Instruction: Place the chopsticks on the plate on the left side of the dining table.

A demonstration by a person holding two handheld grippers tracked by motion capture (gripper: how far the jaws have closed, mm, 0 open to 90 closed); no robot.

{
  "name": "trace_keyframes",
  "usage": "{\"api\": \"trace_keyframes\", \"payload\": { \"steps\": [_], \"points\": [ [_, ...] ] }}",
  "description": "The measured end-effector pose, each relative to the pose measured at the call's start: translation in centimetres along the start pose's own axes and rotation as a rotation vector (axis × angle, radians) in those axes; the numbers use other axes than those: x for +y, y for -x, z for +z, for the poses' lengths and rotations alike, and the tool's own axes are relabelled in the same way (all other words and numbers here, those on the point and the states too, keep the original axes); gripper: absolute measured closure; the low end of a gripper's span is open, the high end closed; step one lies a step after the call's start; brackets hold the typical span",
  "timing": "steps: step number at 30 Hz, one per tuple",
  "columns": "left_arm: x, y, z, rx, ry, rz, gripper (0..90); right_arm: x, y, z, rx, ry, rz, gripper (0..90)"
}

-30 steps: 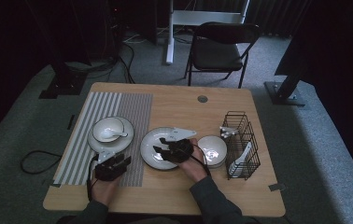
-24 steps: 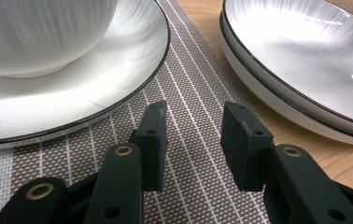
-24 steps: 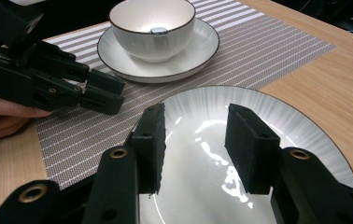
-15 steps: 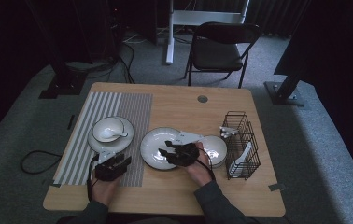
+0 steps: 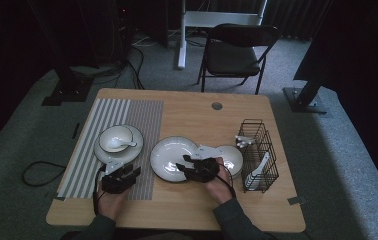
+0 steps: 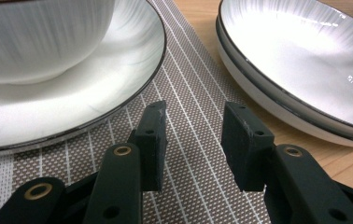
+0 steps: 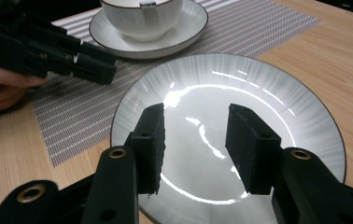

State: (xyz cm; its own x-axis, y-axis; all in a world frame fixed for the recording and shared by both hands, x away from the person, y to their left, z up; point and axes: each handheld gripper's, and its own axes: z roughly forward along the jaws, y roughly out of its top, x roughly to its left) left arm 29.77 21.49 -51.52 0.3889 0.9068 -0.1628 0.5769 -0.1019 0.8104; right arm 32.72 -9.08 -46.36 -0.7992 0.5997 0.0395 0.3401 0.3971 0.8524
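A table setting is shown partly laid, judged from how the crockery lies. On the striped placemat (image 5: 127, 125) along the table's left edge, a place is already made up: a plate (image 5: 104, 150) carries a bowl (image 5: 116, 137), and a white spoon (image 5: 122, 143) lies in that bowl. At the mat's near edge the left gripper (image 5: 127, 174) is held low, its jaws spread with nothing between them, the mat's weave being seen through the gap in the left gripper view (image 6: 191, 140). Near the middle of the table's front edge, just beside the mat's right border, a stack of two wide plates (image 5: 174, 157) rests on bare wood; nothing lies in the top one. Over its near right rim the right gripper (image 5: 189, 167) is poised, jaws apart and pinching nothing, so the plate is taken to be not yet gripped. To its right a smaller dish (image 5: 232, 157) stands, partly hidden by the hand; its contents cannot be told. Toward the right edge a black wire basket (image 5: 257, 150) holds white utensils, one a spoon (image 5: 258, 165). The remaining crockery appears still to be set out.
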Motion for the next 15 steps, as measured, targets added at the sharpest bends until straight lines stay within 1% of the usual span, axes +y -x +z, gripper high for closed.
{"api": "trace_keyframes", "payload": {
  "steps": [3,6,15],
  "points": [
    [0.2,0.1,-0.1,-0.004,0.004,0.005,61.4,-0.2,0.1,-0.1,-0.002,-0.003,0.002,56.8],
    [0.5,0.3,-0.2,-0.010,0.005,0.021,61.1,-0.6,0.1,-0.3,-0.003,-0.006,0.007,56.8],
    [1.1,0.4,-0.3,-0.027,0.010,0.032,60.5,-1.6,0.0,-0.7,-0.011,-0.023,0.013,56.7]
  ]
}}
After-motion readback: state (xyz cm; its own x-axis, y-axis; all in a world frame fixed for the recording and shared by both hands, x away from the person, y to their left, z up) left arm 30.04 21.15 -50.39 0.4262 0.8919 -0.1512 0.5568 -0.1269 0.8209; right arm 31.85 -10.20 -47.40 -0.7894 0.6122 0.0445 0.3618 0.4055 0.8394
